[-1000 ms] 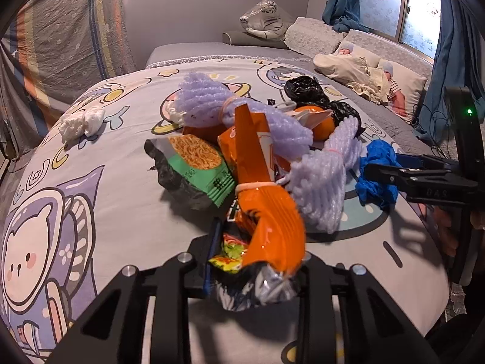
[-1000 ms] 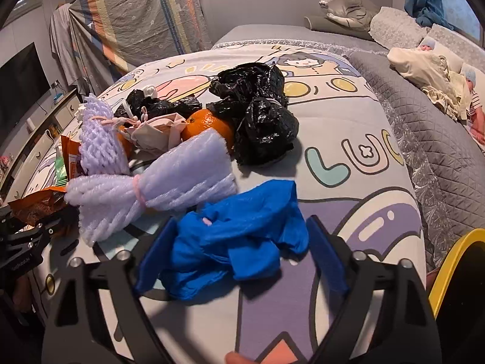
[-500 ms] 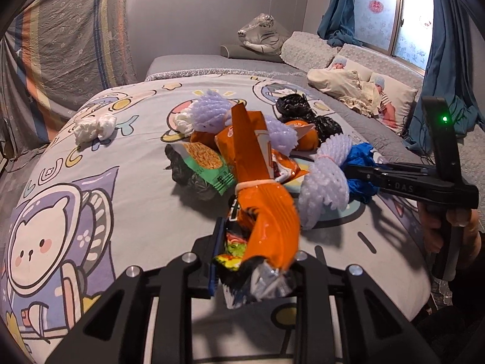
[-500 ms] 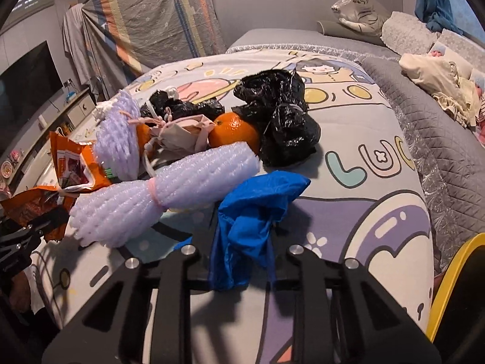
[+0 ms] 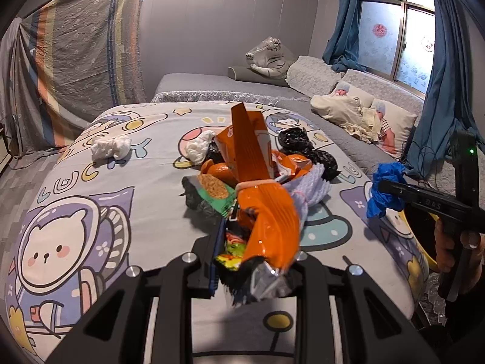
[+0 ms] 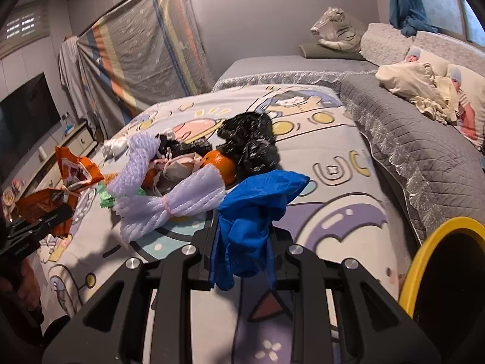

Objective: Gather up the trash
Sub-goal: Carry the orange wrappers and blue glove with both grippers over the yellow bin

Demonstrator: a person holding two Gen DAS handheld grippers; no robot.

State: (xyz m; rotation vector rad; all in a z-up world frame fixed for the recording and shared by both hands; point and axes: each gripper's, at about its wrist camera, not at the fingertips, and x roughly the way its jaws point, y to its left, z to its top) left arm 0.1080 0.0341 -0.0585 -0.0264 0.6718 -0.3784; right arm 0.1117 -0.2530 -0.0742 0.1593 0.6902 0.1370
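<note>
Orange foil snack wrapper (image 5: 266,212), glossy and creased, tied at its waist with a pale band, is clamped between the fingers of the left gripper (image 5: 254,261) together with crumpled silver and multicoloured foil; the fingers stand narrow, pressed on the bundle, which is held clear of the bed. Blue plastic glove (image 6: 254,212), thin and limp, hangs in folds from the right gripper (image 6: 242,261). Those fingers have just been closing and now pinch the glove, narrow, with it off the sheet.

Remaining litter lies in a heap mid-bed: ribbed lilac foam netting (image 6: 172,206) knotted at the centre, crinkled black plastic bags (image 6: 248,142), a round orange fruit (image 6: 221,163), a green noodle packet (image 5: 216,194), and wadded white tissue (image 5: 110,148) set well apart toward the far left corner.

Bed sheet (image 5: 91,212) is smooth cotton printed with cartoon astronaut bears. A yellow-rimmed bin (image 6: 448,242) stands just beside the bed near the right gripper. Grey quilted bedding (image 6: 409,139), a plush tiger (image 5: 268,57), blue curtains (image 5: 342,30) and a striped draped cloth (image 5: 81,51) surround the bed.
</note>
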